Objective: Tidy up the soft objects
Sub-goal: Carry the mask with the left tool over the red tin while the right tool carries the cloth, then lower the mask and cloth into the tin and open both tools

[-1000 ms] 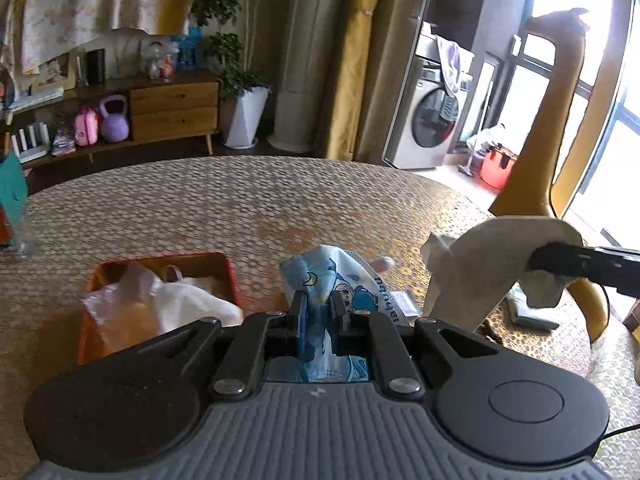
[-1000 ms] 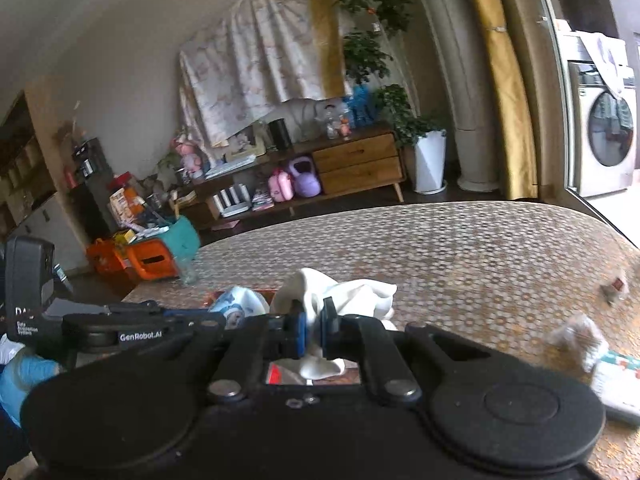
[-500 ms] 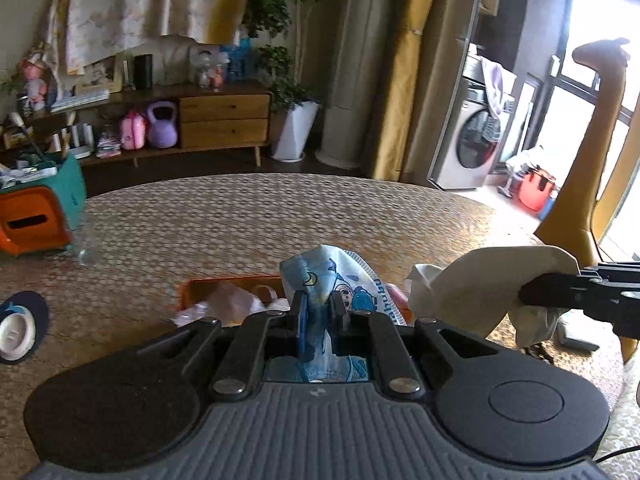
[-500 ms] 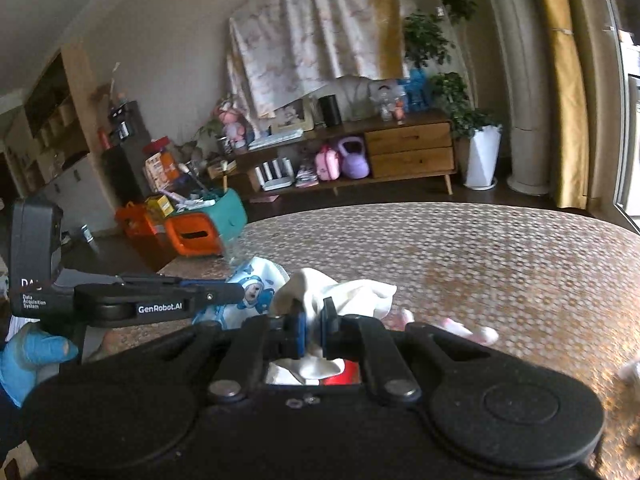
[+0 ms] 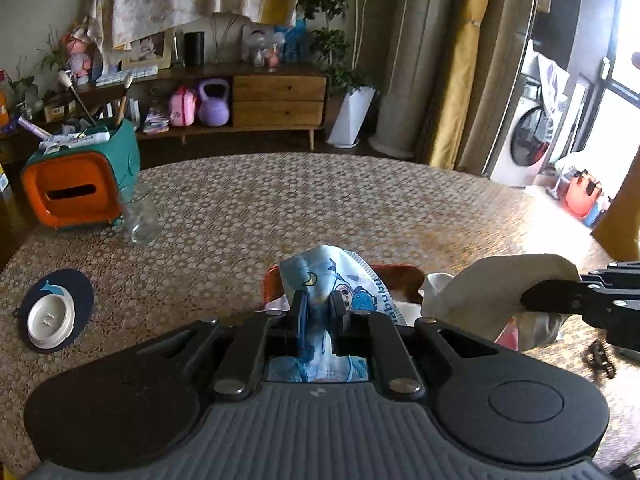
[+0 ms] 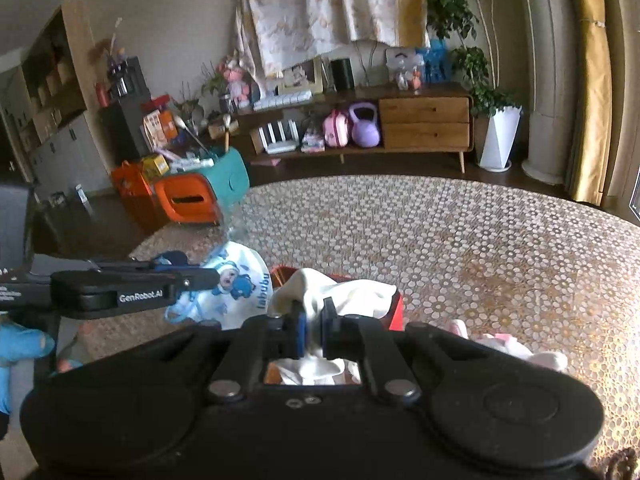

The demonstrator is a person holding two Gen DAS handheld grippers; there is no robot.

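My left gripper (image 5: 318,310) is shut on a blue cartoon-print face mask (image 5: 340,280), held above the table. Just behind the mask lies a red tray (image 5: 400,274), mostly hidden by it. From the right wrist view the same mask (image 6: 236,284) hangs off the left gripper's fingers (image 6: 192,278). My right gripper (image 6: 314,322) is shut on a cream-white cloth (image 6: 352,294), over the red tray (image 6: 394,308). That cloth (image 5: 492,296) shows at the right of the left wrist view, pinched by the right gripper's fingers (image 5: 560,300).
An orange and teal tissue box (image 5: 76,192) and a clear glass (image 5: 140,216) stand at the table's far left. A dark coaster with a white lid (image 5: 52,314) lies near the left edge. A pink plush toy (image 6: 516,350) lies right of the tray.
Both grippers have swung left across the table with their cloth items still held. The tray now sits behind the mask, and the tissue box, glass and coaster have come into view.
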